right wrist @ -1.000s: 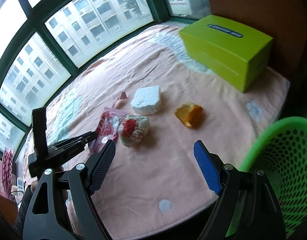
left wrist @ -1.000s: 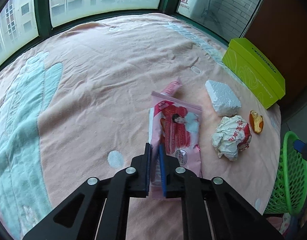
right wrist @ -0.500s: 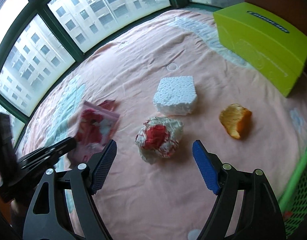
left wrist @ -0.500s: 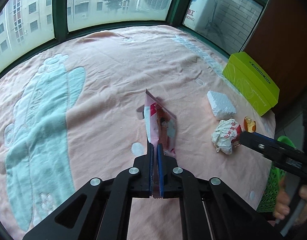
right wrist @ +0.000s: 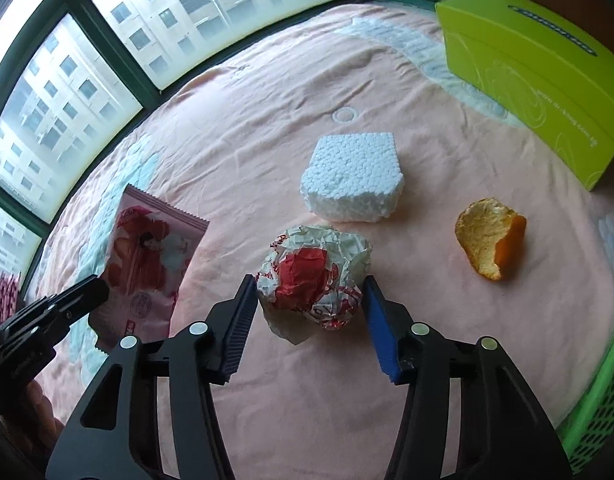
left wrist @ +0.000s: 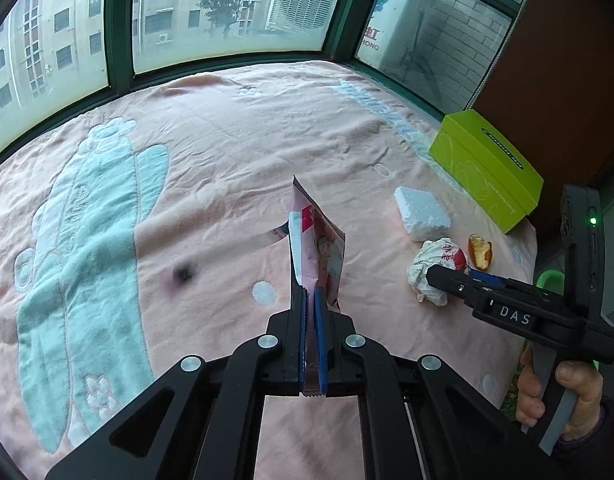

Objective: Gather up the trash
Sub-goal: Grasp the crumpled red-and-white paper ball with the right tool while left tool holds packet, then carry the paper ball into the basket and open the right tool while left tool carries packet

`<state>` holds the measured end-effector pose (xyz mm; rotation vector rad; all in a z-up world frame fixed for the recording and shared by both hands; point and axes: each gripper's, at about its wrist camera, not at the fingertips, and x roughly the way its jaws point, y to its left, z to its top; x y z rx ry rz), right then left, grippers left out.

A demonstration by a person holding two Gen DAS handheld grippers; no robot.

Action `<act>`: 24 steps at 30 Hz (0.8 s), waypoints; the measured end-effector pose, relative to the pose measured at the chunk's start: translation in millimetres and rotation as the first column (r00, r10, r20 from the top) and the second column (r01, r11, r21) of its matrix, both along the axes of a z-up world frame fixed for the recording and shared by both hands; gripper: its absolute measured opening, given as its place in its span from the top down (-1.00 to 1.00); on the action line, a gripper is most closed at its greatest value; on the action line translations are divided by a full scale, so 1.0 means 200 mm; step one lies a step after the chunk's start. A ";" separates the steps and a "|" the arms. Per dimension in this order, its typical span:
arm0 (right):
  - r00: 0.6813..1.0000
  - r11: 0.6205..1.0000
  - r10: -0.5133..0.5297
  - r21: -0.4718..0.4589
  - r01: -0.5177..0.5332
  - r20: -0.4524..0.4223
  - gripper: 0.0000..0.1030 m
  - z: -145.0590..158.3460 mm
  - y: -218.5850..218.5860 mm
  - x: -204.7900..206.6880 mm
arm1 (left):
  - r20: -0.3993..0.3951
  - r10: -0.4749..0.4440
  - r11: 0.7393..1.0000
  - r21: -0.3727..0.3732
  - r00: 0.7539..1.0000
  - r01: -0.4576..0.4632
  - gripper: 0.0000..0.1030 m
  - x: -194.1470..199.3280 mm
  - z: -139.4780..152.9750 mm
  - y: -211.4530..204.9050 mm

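Observation:
My left gripper (left wrist: 310, 300) is shut on a pink snack wrapper (left wrist: 317, 248) and holds it lifted off the pink blanket (left wrist: 211, 152); the wrapper also shows in the right wrist view (right wrist: 147, 268). My right gripper (right wrist: 307, 300) is open, its fingers on either side of a crumpled red-and-white paper ball (right wrist: 313, 280), which also shows in the left wrist view (left wrist: 433, 270). A white foam block (right wrist: 353, 176) and an orange peel (right wrist: 489, 244) lie just beyond the ball.
A lime-green tissue box (right wrist: 539, 68) stands at the far right of the blanket. A green mesh basket (right wrist: 599, 408) sits off the blanket's right edge. Windows with dark green frames (left wrist: 119, 24) run along the far side.
My left gripper has lifted the pink wrapper up off the blanket. My right gripper has moved forward and down until its open fingers straddle the paper ball.

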<state>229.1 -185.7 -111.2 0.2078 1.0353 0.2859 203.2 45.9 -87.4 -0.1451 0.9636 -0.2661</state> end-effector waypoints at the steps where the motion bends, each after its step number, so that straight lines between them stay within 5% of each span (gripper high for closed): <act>1: 1.000 1.000 0.000 0.004 0.000 0.005 -0.01 0.01 -0.01 -0.01 | 0.002 -0.003 1.000 -0.003 1.000 0.003 0.91 -0.01 0.01 -0.01; 24: 0.989 0.993 -0.115 0.007 0.115 0.094 -0.01 0.26 -0.44 -0.50 | 0.105 -0.137 0.989 -0.043 0.985 0.142 0.91 -0.23 0.27 -0.37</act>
